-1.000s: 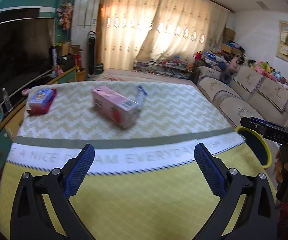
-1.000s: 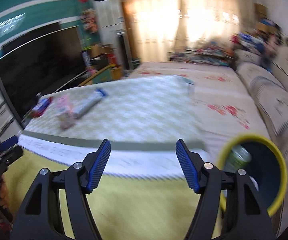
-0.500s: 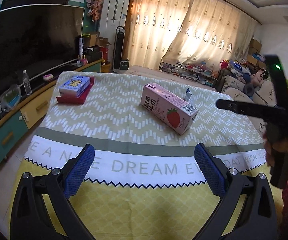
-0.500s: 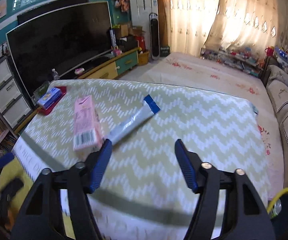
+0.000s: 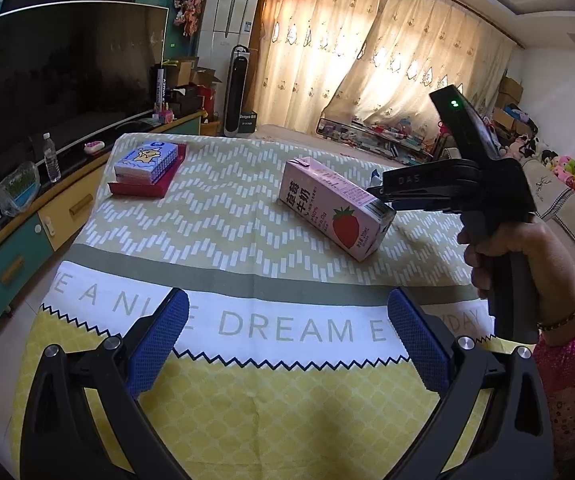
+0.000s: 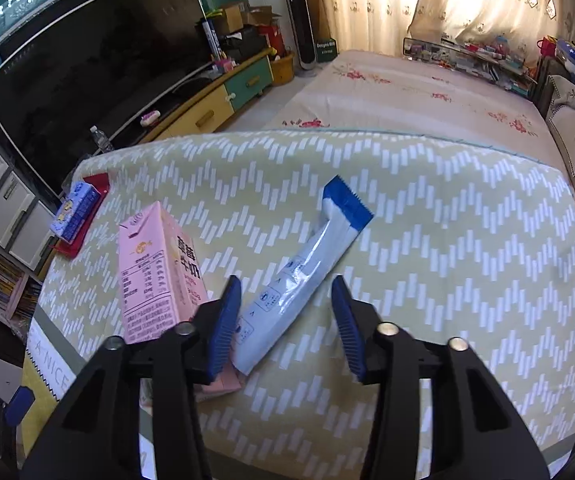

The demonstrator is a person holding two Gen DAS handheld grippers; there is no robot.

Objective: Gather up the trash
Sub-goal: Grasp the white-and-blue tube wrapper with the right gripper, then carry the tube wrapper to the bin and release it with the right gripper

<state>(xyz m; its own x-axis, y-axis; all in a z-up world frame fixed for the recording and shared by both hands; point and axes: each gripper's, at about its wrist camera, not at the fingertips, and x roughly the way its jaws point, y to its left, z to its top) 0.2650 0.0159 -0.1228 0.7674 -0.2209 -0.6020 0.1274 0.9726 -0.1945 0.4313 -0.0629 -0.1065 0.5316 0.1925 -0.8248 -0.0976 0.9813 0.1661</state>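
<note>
Right gripper (image 6: pixel 285 322) advanced, open, straddling wrapper (image 6: pixel 301 280)

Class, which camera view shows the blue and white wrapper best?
The right wrist view: the blue and white wrapper lies in full between the open right gripper fingers. The left wrist view shows only a blue tip behind the pink carton.

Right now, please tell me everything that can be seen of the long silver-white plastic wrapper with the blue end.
The long silver-white plastic wrapper is a flat, crinkled, glossy sachet with small printed text and a blue serrated far end. It lies diagonally on the chevron-patterned tablecloth, beside the pink strawberry milk carton. Its near end sits between the open blue pads of the right gripper, which do not yet appear to clamp it. It looks empty.
</note>
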